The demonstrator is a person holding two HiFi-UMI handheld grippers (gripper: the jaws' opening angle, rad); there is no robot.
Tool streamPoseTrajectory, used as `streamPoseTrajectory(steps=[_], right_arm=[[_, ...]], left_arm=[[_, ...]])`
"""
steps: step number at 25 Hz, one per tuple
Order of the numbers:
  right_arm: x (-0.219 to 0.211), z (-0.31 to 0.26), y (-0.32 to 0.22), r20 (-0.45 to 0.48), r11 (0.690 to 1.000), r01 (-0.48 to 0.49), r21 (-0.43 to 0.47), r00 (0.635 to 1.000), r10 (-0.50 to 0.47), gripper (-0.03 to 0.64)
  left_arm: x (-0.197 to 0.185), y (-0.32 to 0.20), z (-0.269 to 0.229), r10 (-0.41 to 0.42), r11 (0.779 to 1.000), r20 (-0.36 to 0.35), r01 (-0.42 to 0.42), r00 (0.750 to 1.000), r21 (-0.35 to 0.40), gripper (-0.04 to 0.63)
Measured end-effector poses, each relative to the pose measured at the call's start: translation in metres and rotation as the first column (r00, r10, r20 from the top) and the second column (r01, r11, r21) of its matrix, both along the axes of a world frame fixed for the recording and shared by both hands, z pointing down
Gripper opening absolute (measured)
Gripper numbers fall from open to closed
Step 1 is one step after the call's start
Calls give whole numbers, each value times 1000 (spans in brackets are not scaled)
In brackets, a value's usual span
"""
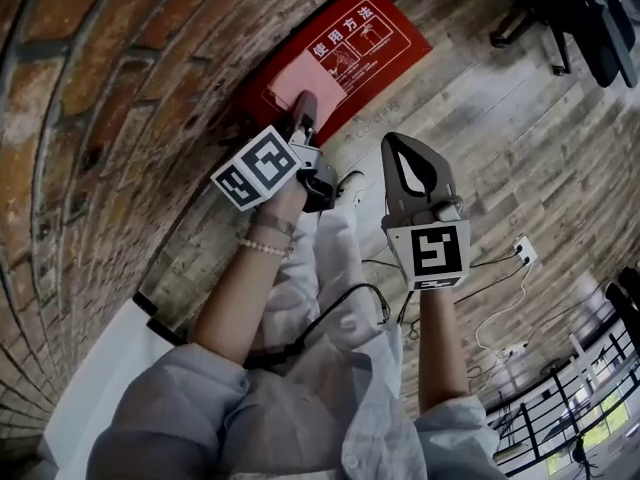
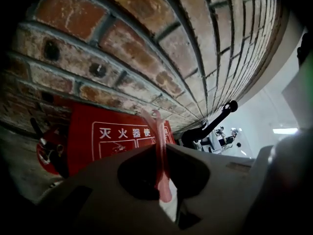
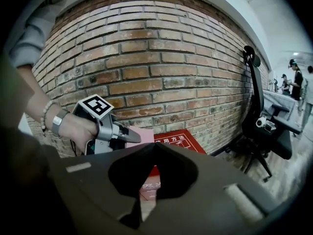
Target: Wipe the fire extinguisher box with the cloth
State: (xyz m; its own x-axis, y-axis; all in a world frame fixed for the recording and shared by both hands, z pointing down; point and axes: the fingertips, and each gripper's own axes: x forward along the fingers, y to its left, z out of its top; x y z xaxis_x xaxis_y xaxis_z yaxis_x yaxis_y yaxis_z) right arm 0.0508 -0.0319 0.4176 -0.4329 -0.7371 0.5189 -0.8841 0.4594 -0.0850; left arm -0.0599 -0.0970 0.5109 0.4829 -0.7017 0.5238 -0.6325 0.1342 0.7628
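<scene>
The red fire extinguisher box [image 1: 345,53] with white lettering stands on the floor against the brick wall [image 1: 110,98]. My left gripper [image 1: 304,106] is shut on a pink cloth [image 1: 288,80], which lies against the box's front. In the left gripper view the cloth [image 2: 155,126] sticks up between the closed jaws of the left gripper [image 2: 159,148], with the box [image 2: 112,136] just beyond. My right gripper [image 1: 391,141] hangs to the right, off the box, shut and empty. The right gripper view shows its own closed tips [image 3: 155,145], the left gripper [image 3: 128,135], the cloth [image 3: 143,136] and the box [image 3: 178,140].
A black office chair [image 3: 259,126] stands to the right of the box by the wall. Cables and a white power strip [image 1: 522,251] lie on the wooden floor [image 1: 520,148]. A railing [image 1: 580,408] runs at the lower right. People stand far off at a desk [image 3: 293,80].
</scene>
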Motion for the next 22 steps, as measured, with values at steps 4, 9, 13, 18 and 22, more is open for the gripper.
streamPoseTrajectory(steps=[4,9,13,18,22], right_arm=[[18,8,-1,-3,1000,-20,-10,1000,20,8],[43,18,-8,-11,998,-52,-19,999,52,8],[58,20,-14,-15,998,-65,-16,998,65,8],[77,23,-18,-34,997,-78,-17,996,77,8],[87,26,-17,-45,995,-92,-24,995,91,8]], left_arm=[[40,-17,6,39,999,-21,-39,999,10,12],[86,-38,16,86,996,-36,-86,996,18,11],[117,-54,22,111,993,-51,-110,992,34,11],[148,-67,32,109,994,-80,-108,991,27,12],[158,-75,41,97,995,-94,-96,991,18,11]])
